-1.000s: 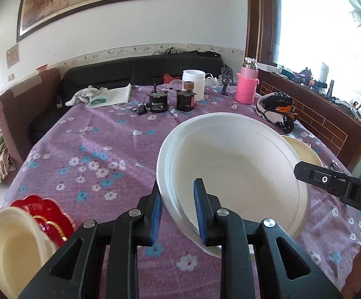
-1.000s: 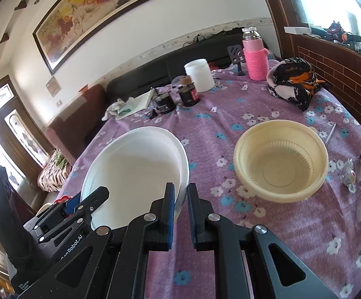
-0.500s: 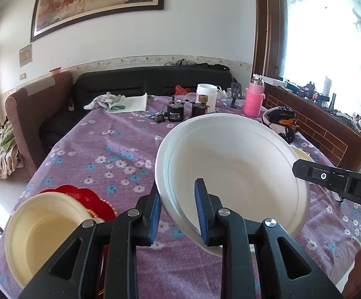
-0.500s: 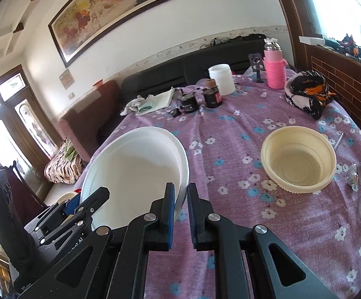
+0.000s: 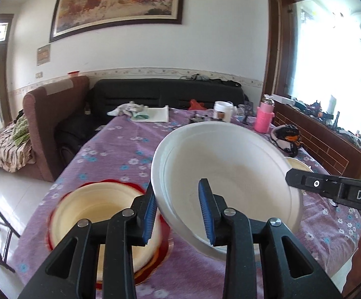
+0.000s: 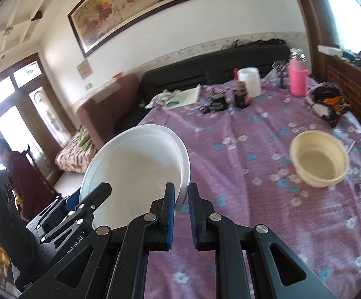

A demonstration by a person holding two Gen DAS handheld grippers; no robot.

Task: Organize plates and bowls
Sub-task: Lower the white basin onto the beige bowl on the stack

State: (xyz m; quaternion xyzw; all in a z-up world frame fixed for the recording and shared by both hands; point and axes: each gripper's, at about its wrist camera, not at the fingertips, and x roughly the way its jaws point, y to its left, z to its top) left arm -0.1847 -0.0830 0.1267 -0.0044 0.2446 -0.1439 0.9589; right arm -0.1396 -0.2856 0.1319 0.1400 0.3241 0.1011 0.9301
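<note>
**Left wrist view: white plate held off the bench**

The purple flowered bench carries a cream plastic bowl on a red plate. Both the left tool and right tool are clamped on the large white round plate, tilted above it.

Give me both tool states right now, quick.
Left tool: closed on the near rim of the white bowl, which is held off the table.
Right tool: closed on the same bowl's rim.
</note>
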